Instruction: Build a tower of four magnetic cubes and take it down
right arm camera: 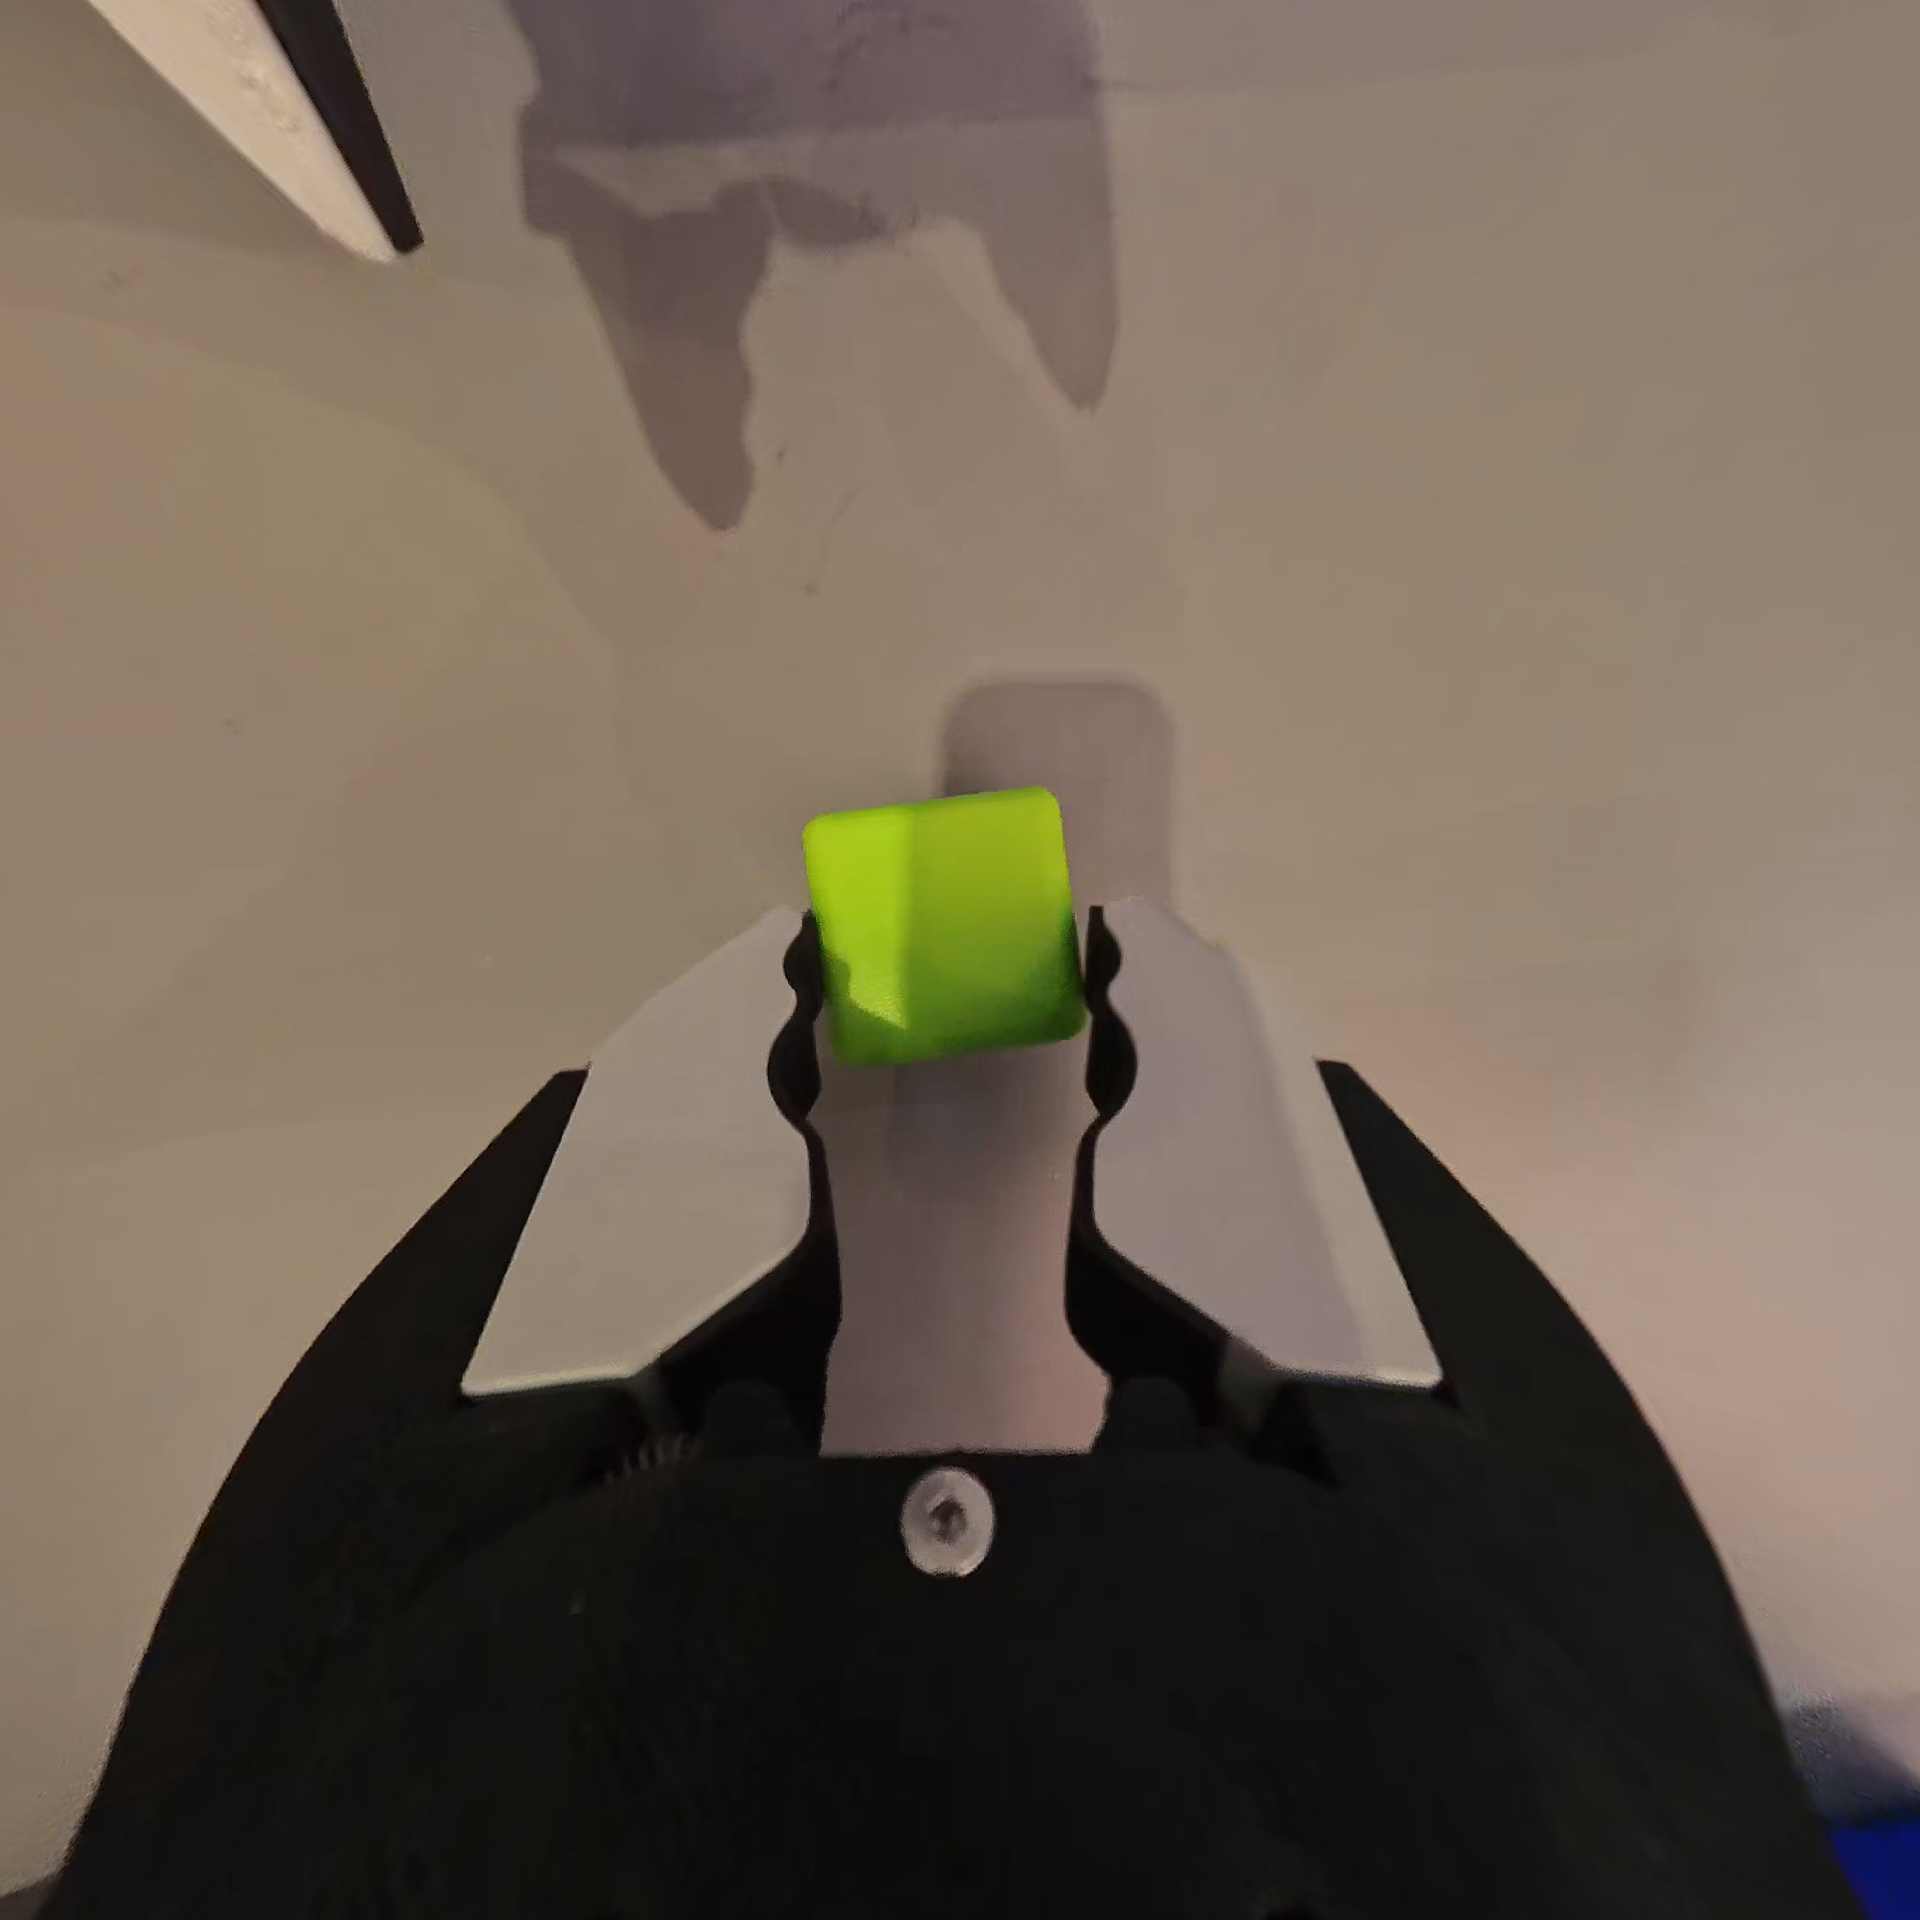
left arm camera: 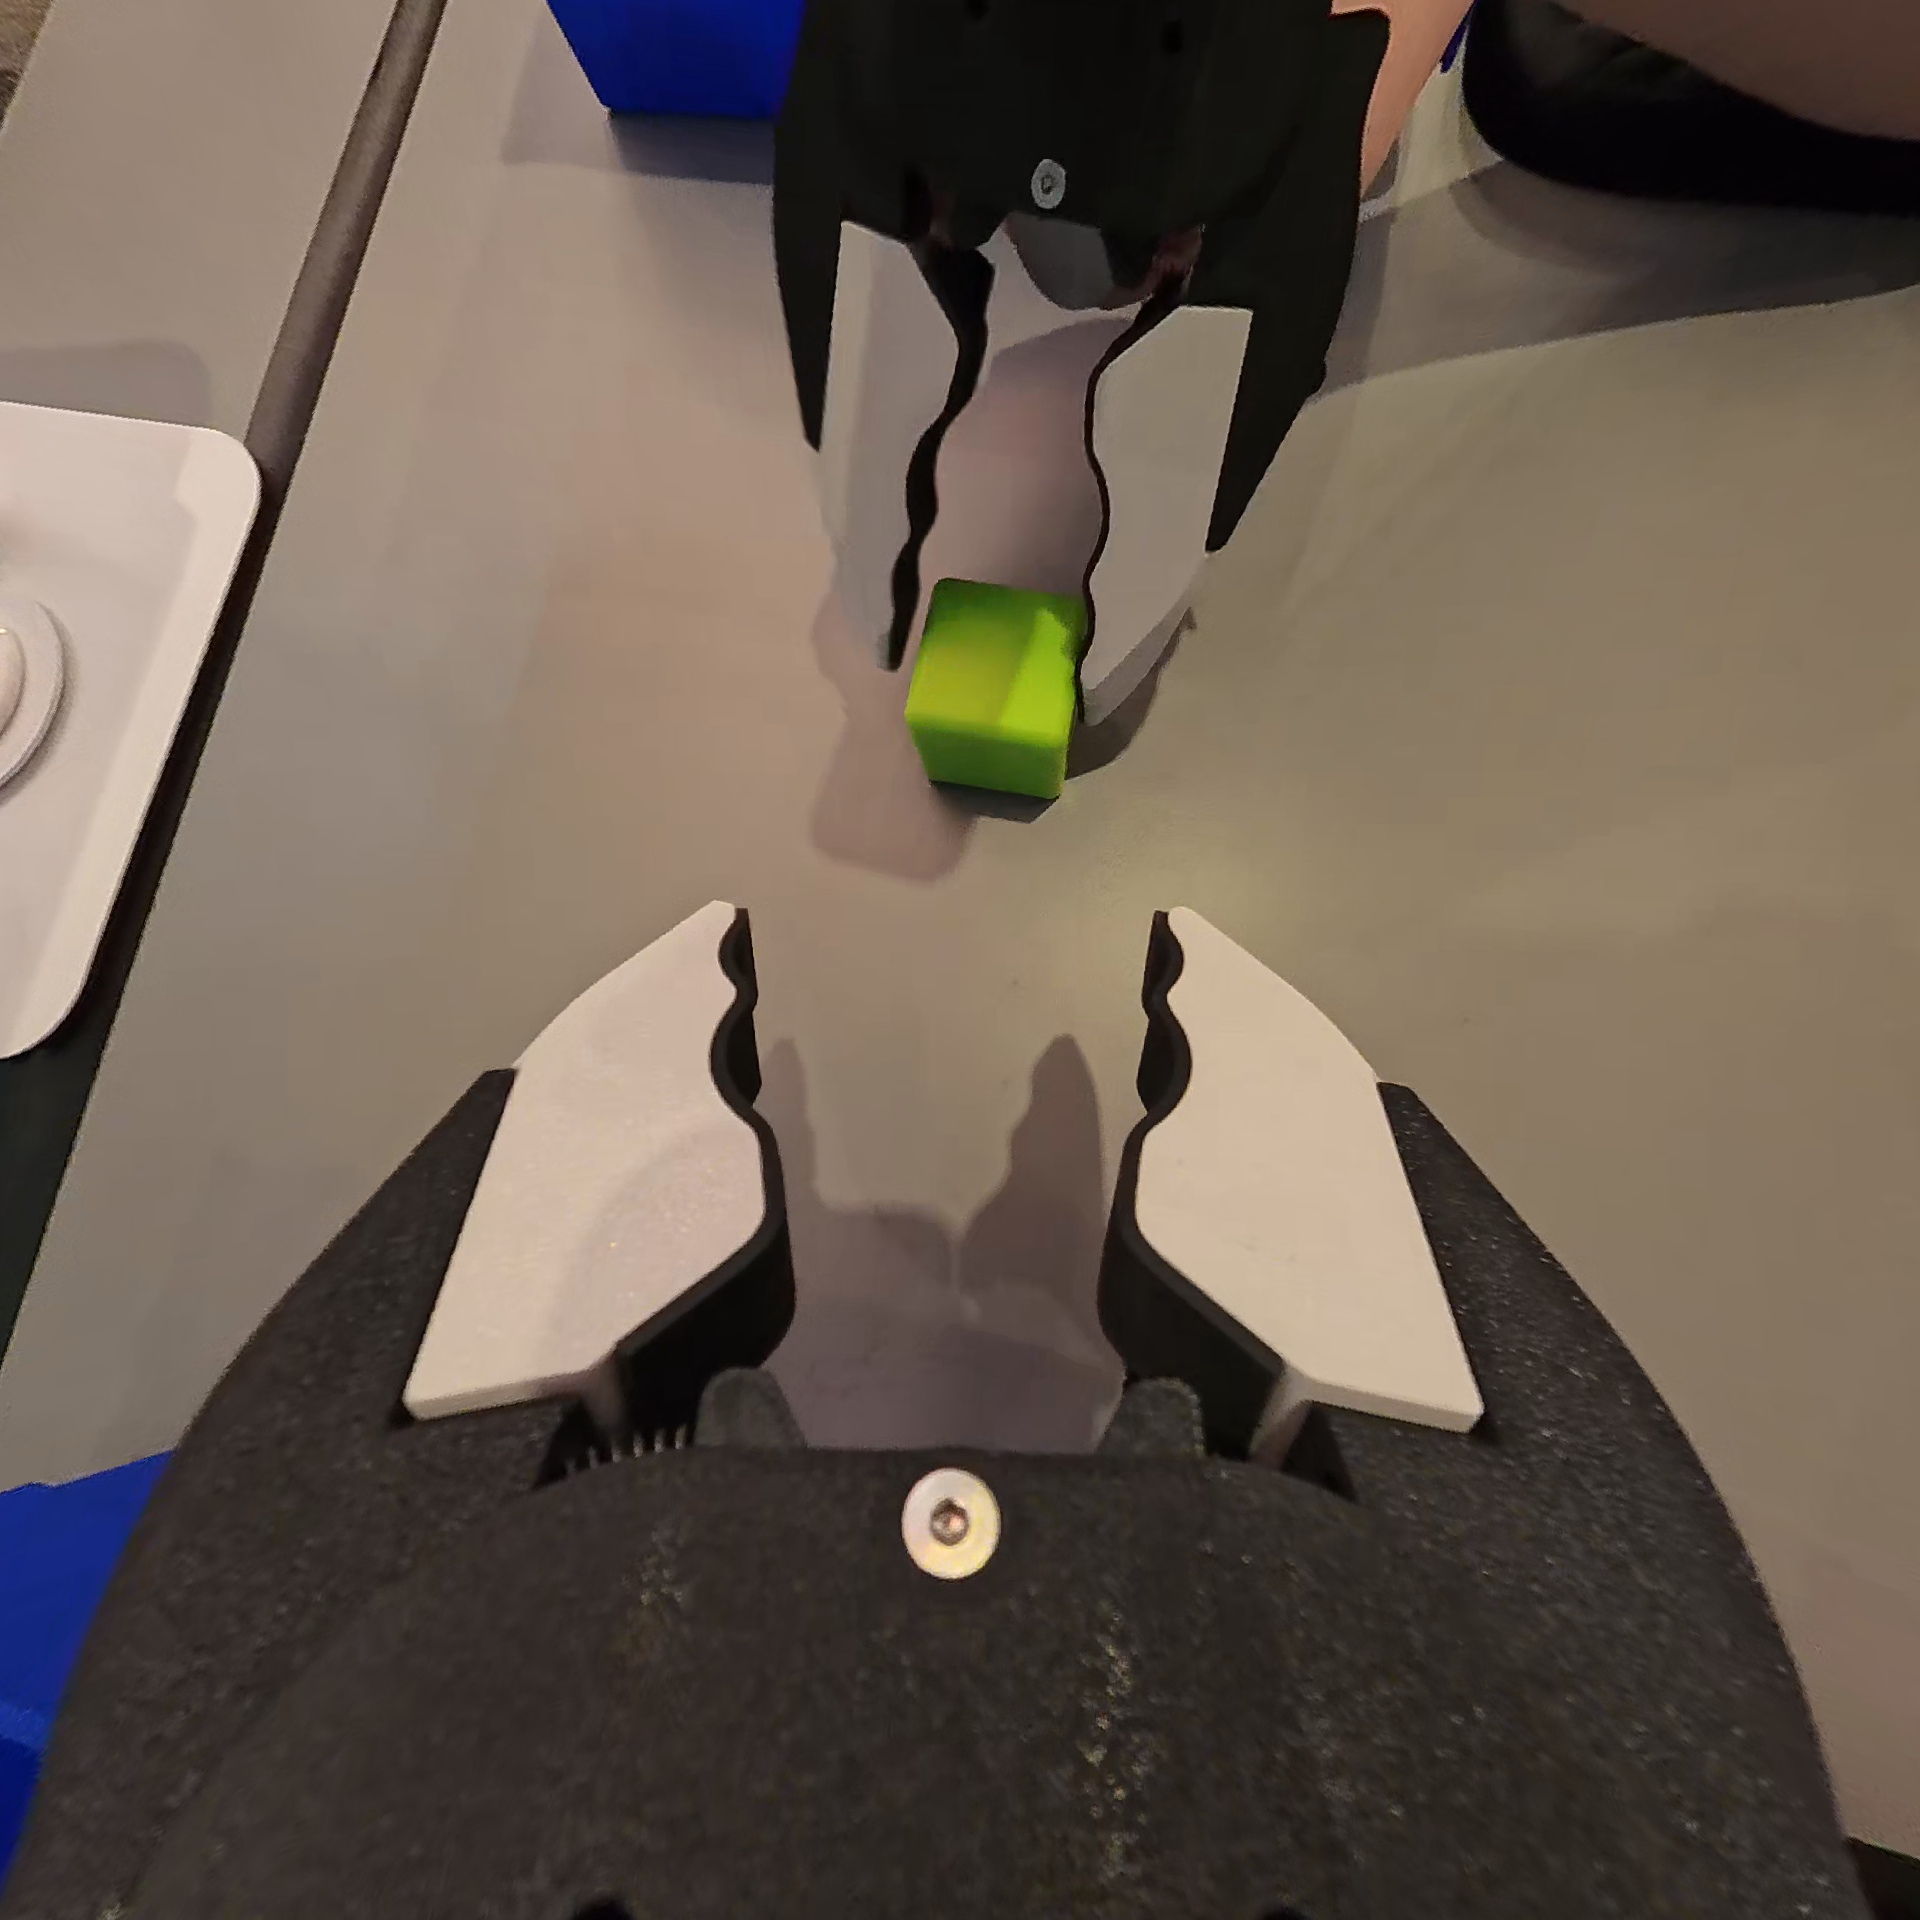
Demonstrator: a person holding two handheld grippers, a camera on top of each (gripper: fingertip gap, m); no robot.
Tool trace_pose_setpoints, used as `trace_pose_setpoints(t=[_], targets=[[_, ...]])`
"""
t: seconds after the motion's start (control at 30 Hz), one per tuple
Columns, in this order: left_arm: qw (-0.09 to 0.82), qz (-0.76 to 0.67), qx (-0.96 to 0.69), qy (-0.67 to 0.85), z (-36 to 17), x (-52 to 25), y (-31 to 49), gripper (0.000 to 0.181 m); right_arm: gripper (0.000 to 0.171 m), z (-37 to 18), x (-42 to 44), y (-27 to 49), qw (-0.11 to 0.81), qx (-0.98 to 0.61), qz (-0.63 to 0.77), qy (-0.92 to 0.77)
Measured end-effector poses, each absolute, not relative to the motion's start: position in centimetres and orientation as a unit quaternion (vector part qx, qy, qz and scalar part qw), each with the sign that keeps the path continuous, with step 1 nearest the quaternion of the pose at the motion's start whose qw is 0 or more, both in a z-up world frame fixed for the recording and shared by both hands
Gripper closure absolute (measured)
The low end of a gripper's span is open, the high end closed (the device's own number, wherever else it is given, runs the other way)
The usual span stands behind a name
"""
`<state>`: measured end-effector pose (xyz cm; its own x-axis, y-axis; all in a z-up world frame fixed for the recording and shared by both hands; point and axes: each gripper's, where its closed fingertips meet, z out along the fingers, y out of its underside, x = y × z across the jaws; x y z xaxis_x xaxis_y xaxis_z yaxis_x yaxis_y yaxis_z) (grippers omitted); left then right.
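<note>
A lime-green cube (left arm camera: 987,691) sits at the grey table (left arm camera: 1455,727) surface, straight ahead of my left gripper (left arm camera: 951,925). The left gripper is open and empty, a short way back from the cube. My right gripper (left arm camera: 992,681) faces it from the far side, its fingertips closed on the cube's two sides. In the right wrist view the cube (right arm camera: 940,925) sits between the tips of the right gripper (right arm camera: 948,920), slightly turned. I cannot tell whether it is lifted off the table. No other cubes are in view.
A blue box (left arm camera: 675,52) stands at the far edge, and another blue object (left arm camera: 52,1558) lies at the near left. A white tray (left arm camera: 125,675) lies left of a dark seam (left arm camera: 332,260). A person's sleeve (left arm camera: 1662,83) is at the top right. The left gripper's tips are roughly 10 centimeters from the right gripper's. My left tips are about 35 centimeters from the dark seam (left arm camera: 332,260), my right tips only 30 centimeters.
</note>
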<state>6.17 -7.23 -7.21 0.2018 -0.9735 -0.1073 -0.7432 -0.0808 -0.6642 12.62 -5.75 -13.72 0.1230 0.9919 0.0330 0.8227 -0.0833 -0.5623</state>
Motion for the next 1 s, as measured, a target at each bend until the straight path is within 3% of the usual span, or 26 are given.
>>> trace_pose_setpoints(t=[0.17, 0.33, 0.5, 0.7, 1.0], targets=[[0.318, -0.185, -0.713, 0.597, -6.8, 5.6, -6.8, 0.110, 0.122, -12.3, 12.4, -6.1, 0.238, -0.712, 0.207, -0.628], [0.332, -0.191, -0.709, 0.591, -5.9, 5.5, -6.8, 0.111, 0.122, -2.1, 15.6, -6.0, 0.348, -0.696, 0.210, -0.592], [0.329, -0.202, -0.705, 0.595, -6.0, 5.9, -7.1, 0.112, 0.122, 5.8, 27.1, -6.9, 0.458, -0.693, 0.181, -0.526], [0.321, -0.205, -0.702, 0.602, -6.5, 6.6, -7.4, 0.112, 0.122, -1.2, 38.0, -6.5, 0.365, -0.786, 0.168, -0.470], [0.322, -0.213, -0.698, 0.603, -6.2, 6.9, -7.8, 0.114, 0.122, -11.3, 36.6, -6.1, 0.201, -0.795, 0.208, -0.533]])
